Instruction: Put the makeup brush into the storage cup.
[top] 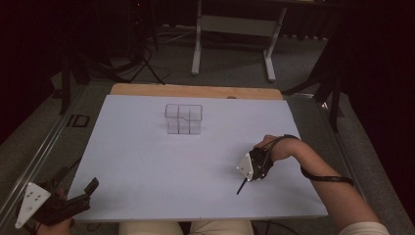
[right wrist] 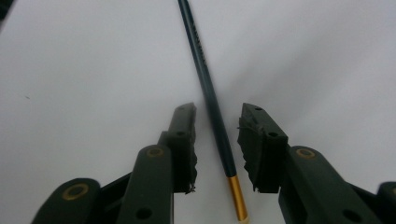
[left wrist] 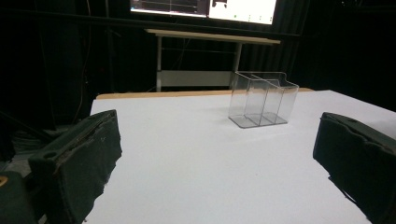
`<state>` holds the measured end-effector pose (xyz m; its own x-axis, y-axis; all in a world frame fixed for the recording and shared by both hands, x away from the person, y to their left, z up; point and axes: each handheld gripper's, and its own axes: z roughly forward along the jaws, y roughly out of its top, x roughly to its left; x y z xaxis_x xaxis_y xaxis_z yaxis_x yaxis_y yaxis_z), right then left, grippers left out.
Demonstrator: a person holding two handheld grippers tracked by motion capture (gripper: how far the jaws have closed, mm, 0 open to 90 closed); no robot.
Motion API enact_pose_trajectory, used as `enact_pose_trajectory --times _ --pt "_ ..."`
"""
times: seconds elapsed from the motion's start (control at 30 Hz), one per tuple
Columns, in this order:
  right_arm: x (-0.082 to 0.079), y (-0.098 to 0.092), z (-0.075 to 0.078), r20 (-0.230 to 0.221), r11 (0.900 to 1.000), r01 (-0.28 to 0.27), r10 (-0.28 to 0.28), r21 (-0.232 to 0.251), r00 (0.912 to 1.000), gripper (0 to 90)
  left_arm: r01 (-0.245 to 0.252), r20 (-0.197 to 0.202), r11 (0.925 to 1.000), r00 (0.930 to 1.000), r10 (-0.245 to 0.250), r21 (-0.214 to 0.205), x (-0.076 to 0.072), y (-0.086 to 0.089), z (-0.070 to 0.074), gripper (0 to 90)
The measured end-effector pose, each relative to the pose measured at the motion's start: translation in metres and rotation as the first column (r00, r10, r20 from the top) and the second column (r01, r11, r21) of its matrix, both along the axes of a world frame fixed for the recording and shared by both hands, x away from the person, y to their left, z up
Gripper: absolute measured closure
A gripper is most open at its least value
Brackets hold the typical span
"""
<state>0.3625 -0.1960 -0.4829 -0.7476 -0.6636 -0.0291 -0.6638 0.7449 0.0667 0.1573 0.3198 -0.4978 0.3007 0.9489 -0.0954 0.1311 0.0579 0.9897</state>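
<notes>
Over at the near left corner of the white table (top: 147,176), the left gripper (top: 90,188) sits low in the person's hand, its grey three-cornered plate (top: 30,200) hanging off the table edge and its black jaws pointing in toward the middle of the surface. From the left gripper view its two jaws stand wide apart with bare white tabletop between them and nothing held. Further along, toward the far middle of the table, stands a clear plastic organizer (top: 183,119), upright, divided into compartments; from the left gripper view the clear plastic organizer (left wrist: 262,99) appears well beyond the jaws, and its compartments look empty. A strip of bare wood (top: 195,91) runs along the far edge of the table, and beyond it on the floor is a white desk frame (top: 235,39). Moving right, a thin dark pencil (top: 241,186) lies flat on the table, near the front edge and well apart from the organizer. The right gripper (top: 247,177) is tipped down over it, the person's right hand (top: 274,147) bent at the wrist above. In the right gripper view the pencil (right wrist: 210,100) runs straight up between the two jaws, its gold band (right wrist: 237,198) at the near end; the jaws are part open on either side of the shaft, with a small gap showing on each side, so they are around it but not pressing it.
</notes>
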Motion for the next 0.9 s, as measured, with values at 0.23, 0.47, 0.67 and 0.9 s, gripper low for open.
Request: enact_pose_trajectory --times 0.23,0.47,0.67,0.9 --pt "0.006 0.004 -0.007 -0.018 0.9999 -0.007 0.006 -0.015 0.9998 68.2 -0.009 -0.004 0.9999 1.0000 0.009 -0.005 -0.001 0.001 0.000 2.0" --pt "0.008 0.005 -0.012 -0.024 0.9984 -0.023 0.022 -0.051 0.9995 69.8 -0.010 -0.007 0.9999 0.9999 0.010 -0.007 -0.001 0.000 0.000 2.0" --pt "0.011 0.005 -0.018 -0.035 0.9956 -0.045 0.042 -0.083 0.9985 75.8 -0.012 -0.011 0.9999 0.9999 0.012 -0.005 0.000 0.000 -0.001 2.0" --pt "0.015 0.010 -0.017 -0.041 0.9941 -0.036 0.032 -0.103 0.9986 82.9 -0.015 -0.012 0.9999 0.9998 0.015 -0.004 0.000 0.000 -0.001 2.0"
